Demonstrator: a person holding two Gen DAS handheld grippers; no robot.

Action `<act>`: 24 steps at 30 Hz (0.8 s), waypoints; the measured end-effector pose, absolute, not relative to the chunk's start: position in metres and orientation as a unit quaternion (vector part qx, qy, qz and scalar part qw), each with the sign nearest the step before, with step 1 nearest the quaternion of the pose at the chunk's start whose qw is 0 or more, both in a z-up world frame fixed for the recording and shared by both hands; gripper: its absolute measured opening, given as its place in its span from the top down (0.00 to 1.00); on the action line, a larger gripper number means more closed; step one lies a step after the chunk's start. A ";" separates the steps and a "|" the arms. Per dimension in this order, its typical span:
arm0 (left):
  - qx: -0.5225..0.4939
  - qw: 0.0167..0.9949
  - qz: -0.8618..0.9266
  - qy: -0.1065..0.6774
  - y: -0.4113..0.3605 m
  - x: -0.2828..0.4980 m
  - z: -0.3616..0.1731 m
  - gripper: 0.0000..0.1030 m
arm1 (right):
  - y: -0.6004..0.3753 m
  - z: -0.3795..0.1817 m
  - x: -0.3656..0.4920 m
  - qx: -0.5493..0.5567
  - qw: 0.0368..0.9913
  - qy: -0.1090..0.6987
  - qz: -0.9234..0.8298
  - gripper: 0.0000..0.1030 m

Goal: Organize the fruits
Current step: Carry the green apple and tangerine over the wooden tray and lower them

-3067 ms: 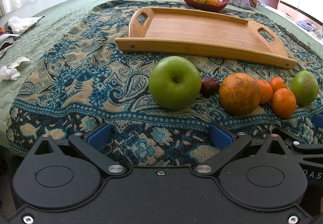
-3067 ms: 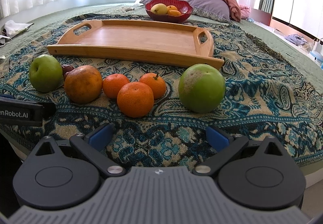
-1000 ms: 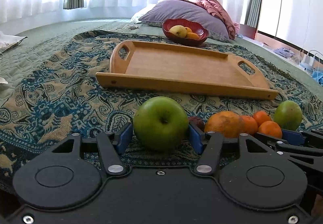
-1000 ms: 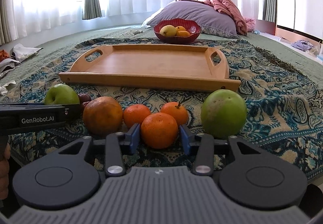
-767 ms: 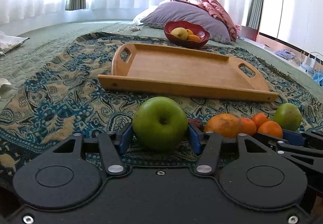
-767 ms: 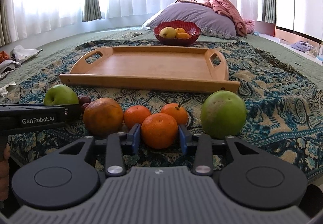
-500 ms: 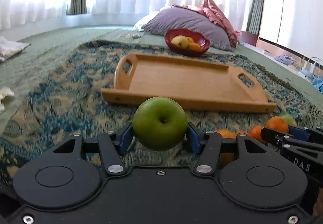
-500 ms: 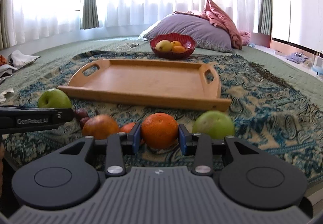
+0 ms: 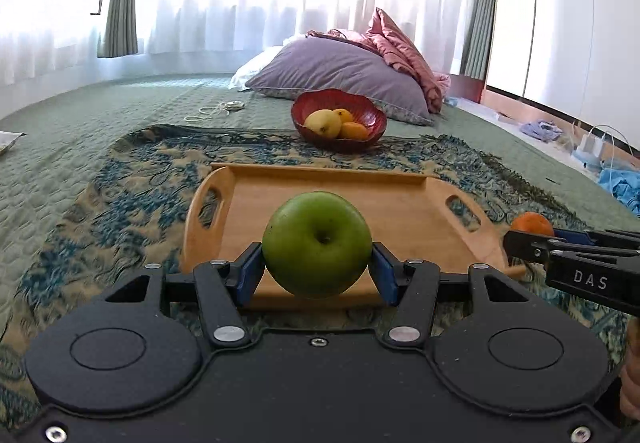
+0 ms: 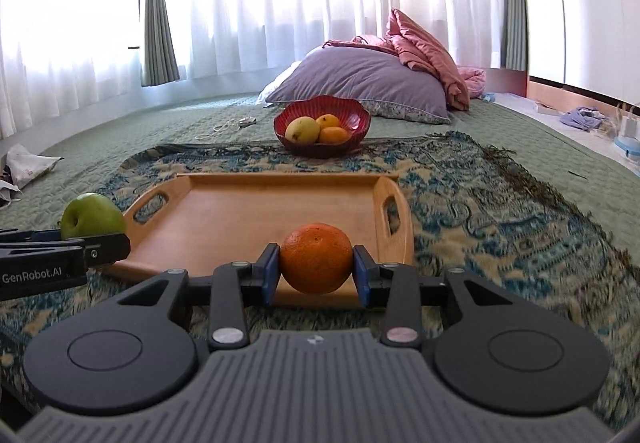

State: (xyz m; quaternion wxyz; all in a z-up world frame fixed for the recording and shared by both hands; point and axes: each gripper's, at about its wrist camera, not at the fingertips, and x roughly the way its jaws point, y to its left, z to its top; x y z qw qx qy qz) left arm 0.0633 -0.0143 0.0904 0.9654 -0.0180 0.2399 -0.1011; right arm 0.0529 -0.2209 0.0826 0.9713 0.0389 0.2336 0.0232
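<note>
Lifted off the blanket since a second ago: apple (image 9: 317, 243) clamped in left gripper (image 9: 317, 271), orange (image 10: 316, 258) clamped in right gripper (image 10: 316, 275), both hanging before the tray (image 9: 400, 211). Firm, smooth, roundish, likely light; held across the middle. Apple's stem dimple facing the camera; no real long axis. Farther off, red bowl (image 10: 352, 115).

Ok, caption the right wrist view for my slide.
Right gripper holds an orange before the bare wooden tray.
</note>
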 end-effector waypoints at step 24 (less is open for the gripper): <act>-0.013 0.932 -0.074 0.355 -0.037 0.203 0.055 0.47 | -0.239 0.053 0.198 0.019 0.928 0.370 0.047 0.58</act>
